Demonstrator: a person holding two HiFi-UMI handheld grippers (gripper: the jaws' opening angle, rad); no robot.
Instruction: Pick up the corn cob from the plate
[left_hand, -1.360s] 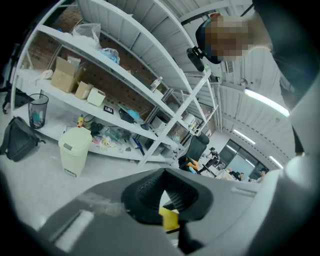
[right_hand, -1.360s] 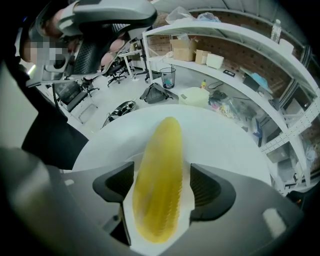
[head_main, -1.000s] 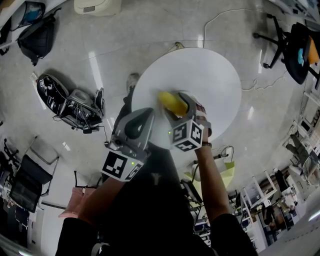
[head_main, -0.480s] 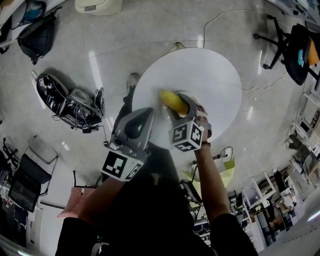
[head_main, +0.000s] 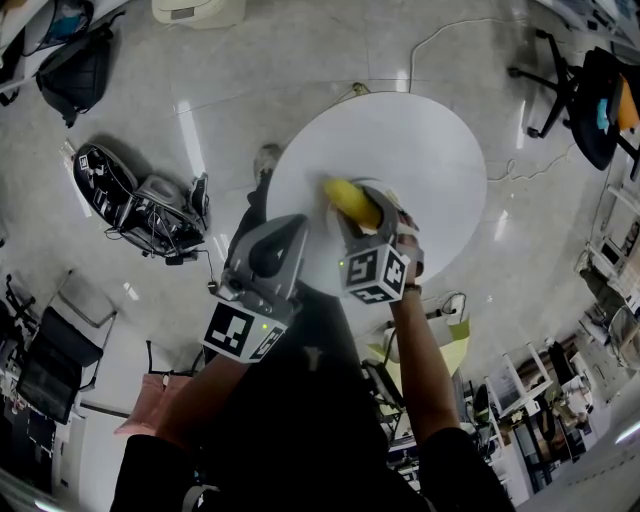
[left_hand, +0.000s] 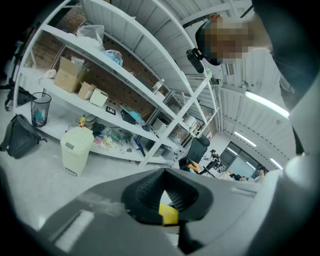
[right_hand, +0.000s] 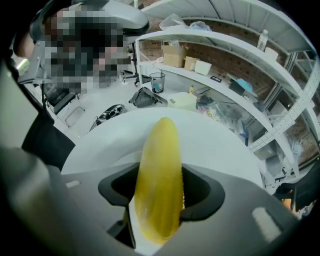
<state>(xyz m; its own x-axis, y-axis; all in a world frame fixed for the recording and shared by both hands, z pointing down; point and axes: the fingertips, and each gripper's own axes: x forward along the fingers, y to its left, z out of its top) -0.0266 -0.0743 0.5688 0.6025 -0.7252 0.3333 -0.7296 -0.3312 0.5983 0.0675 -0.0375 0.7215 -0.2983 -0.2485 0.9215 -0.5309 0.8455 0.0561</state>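
A yellow corn cob (head_main: 346, 198) sits between the jaws of my right gripper (head_main: 362, 208) over a round white table (head_main: 420, 140). In the right gripper view the cob (right_hand: 160, 165) runs lengthwise through the gripper (right_hand: 159, 194), and both pads press on its sides, so the gripper is shut on it. The white tabletop (right_hand: 220, 137) lies behind it. I cannot make out a separate plate. My left gripper (head_main: 288, 228) hangs at the table's near left edge. Its jaws (left_hand: 167, 200) are together and hold nothing, with a small yellow bit showing at the gap.
A black bag and gear (head_main: 140, 205) lie on the floor to the left, and a backpack (head_main: 75, 65) lies further back. An office chair (head_main: 580, 90) stands at the upper right. White shelving (left_hand: 125, 95) and a cream bin (left_hand: 75, 150) stand beyond the left gripper.
The right gripper has tilted slightly, and the cob with it has shifted a little to the right. The left gripper has not moved.
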